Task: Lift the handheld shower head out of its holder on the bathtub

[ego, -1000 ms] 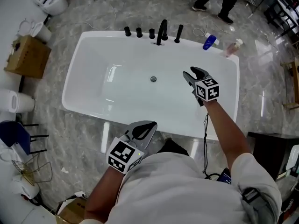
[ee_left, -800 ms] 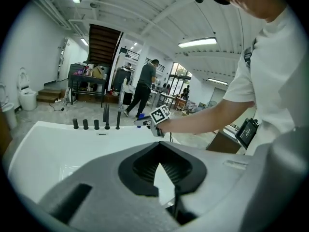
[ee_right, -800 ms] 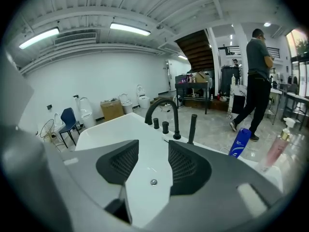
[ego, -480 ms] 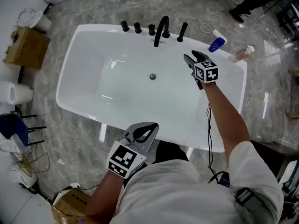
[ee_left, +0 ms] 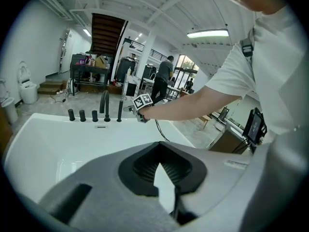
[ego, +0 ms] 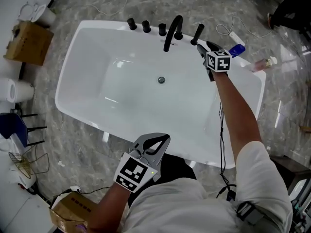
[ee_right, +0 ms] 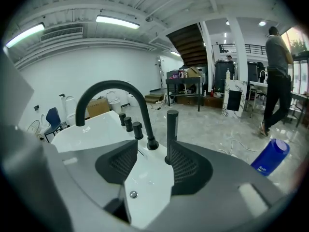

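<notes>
Beside shower head, black spout, knobs, blue bottle

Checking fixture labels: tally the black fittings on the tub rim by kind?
Knobs: 3
Spout: 1
Shower head: 1
Total: 5

The head view looks steeply down over the whole white rectangular bathtub. The left gripper view faces across it from the near rim, far from the black curved tap spout. The right gripper view sits close beside that spout, which all three share.
</notes>
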`<state>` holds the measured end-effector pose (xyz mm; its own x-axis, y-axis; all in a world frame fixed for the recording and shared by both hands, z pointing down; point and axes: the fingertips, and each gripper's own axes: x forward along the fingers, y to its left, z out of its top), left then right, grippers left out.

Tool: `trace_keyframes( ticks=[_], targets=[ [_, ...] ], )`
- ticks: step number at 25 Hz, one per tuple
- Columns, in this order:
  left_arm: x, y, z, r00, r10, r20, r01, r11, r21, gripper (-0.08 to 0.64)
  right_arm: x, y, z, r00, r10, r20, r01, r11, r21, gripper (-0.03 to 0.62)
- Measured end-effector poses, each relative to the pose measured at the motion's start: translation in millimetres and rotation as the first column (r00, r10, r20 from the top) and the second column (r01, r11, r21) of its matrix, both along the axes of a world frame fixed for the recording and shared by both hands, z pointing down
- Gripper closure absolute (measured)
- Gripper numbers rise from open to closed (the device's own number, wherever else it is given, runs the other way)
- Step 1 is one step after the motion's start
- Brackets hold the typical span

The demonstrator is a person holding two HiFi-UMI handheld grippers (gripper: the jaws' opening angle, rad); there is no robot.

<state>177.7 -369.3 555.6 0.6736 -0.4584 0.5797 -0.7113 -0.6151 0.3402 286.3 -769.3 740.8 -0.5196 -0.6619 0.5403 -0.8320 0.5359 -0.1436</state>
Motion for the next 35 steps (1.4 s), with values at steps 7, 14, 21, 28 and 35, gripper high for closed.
trace_keyframes(
  ticks=[7,14,21,28,35],
  targets=[
    [-9,-10,20,1.0,-0.03,0.009,0.03,0.999,-0.038,0.553,-5,-46,21,0.999,0.035,-0.015,-0.035,0.999,-0.011,0.364],
    [-11,-13,31,0.999,-0.035,-0.01,0.034,0.997,-0.074,0.554,-7,-82,29,0.994,0.105,-0.007,-0.105,0.994,-0.03,0.359],
    [-16,-11,39,0.999,-0.046,-0.02,0.044,0.995,-0.091,0.553,-19,-105,34,0.994,0.11,0.0,-0.11,0.993,-0.031,0.361],
    [-25,-11,45,0.998,-0.065,-0.024,0.062,0.993,-0.1,0.554,-18,-110,36,0.992,0.117,-0.04,-0.117,0.993,-0.009,0.443],
    [-30,-6,44,0.997,-0.065,-0.031,0.062,0.994,-0.092,0.554,-17,-98,32,0.992,0.096,-0.079,-0.095,0.995,0.006,0.445]
  ],
)
